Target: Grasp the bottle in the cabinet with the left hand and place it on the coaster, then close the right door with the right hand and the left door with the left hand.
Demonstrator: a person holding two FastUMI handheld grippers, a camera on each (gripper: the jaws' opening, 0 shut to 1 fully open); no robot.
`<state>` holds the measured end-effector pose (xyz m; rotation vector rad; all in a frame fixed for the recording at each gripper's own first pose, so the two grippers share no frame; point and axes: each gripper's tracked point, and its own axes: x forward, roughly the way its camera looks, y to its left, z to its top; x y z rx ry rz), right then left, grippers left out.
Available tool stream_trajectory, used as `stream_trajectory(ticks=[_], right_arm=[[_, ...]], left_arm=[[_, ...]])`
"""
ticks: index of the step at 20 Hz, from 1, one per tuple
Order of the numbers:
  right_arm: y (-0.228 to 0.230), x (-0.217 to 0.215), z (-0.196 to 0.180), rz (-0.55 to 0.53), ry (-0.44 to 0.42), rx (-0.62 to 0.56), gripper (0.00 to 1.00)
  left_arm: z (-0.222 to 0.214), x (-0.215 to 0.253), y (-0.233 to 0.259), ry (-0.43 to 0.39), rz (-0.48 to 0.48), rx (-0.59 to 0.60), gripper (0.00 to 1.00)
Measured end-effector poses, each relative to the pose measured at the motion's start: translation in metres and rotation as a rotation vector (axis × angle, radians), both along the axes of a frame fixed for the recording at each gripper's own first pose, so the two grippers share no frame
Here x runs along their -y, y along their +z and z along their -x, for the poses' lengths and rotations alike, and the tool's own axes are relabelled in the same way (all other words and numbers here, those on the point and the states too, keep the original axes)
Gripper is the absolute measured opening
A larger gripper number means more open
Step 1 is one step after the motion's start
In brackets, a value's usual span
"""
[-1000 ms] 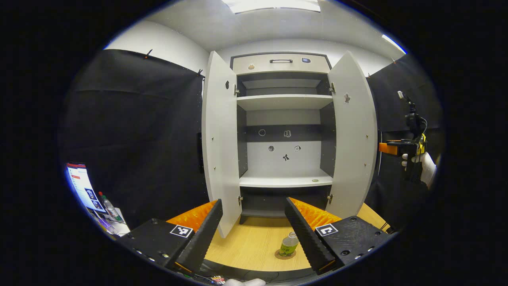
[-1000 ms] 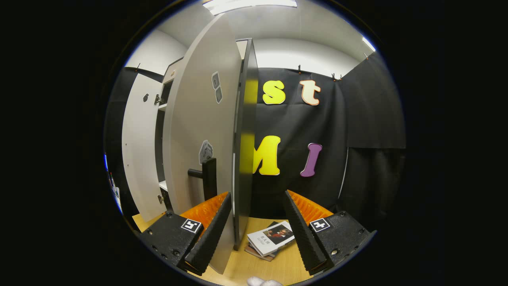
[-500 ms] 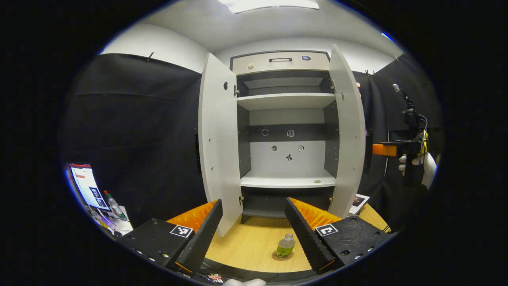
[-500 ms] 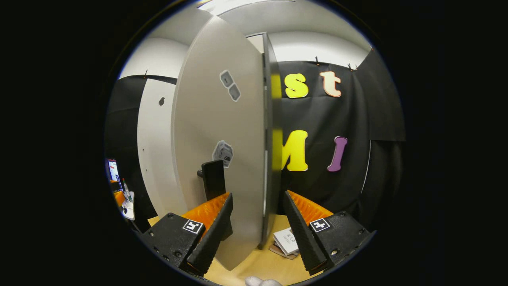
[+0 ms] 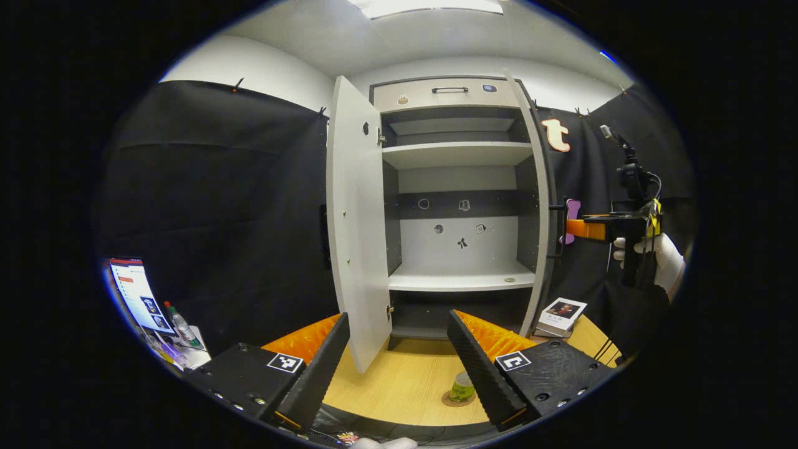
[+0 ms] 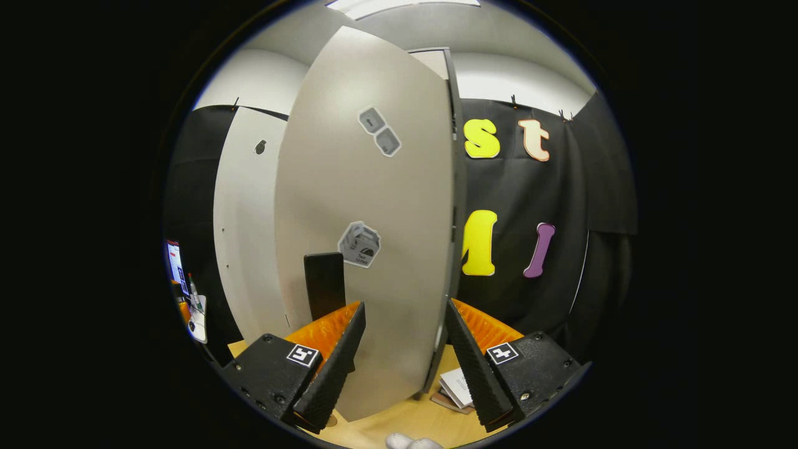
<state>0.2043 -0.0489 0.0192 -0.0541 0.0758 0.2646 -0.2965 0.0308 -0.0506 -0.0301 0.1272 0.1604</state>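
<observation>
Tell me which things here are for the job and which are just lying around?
For the job:
bottle standing on the coaster
right door, still open
left door, still open
left tool
right tool

Just lying around:
books on the table
small bottle beside the screen
</observation>
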Motion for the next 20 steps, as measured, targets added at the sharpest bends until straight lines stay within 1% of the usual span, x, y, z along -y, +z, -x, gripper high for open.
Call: stream_trajectory(ticks=[3,8,13,18,20], right_arm=[[-0.006,-0.017,-0.001,0.008,-0.024,0.002,0.81],[-0.007,-0.021,0.023,0.011,-0.068,-0.004,0.81],[-0.006,-0.032,0.07,-0.018,-0.069,-0.005,0.81],[-0.012,-0.036,0.124,-0.005,-0.111,0.007,0.81],[-0.015,-0.033,0.14,0.004,-0.145,0.0,0.81]], left_arm=[[-0.004,-0.014,-0.005,-0.022,-0.007,-0.007,0.96],[-0.012,-0.038,-0.01,-0.055,-0.012,-0.004,0.96],[-0.026,-0.069,-0.014,-0.079,-0.014,0.003,0.96],[-0.048,-0.115,-0.007,-0.084,-0.023,0.034,0.96],[-0.062,-0.135,-0.007,-0.078,-0.019,0.035,0.96]])
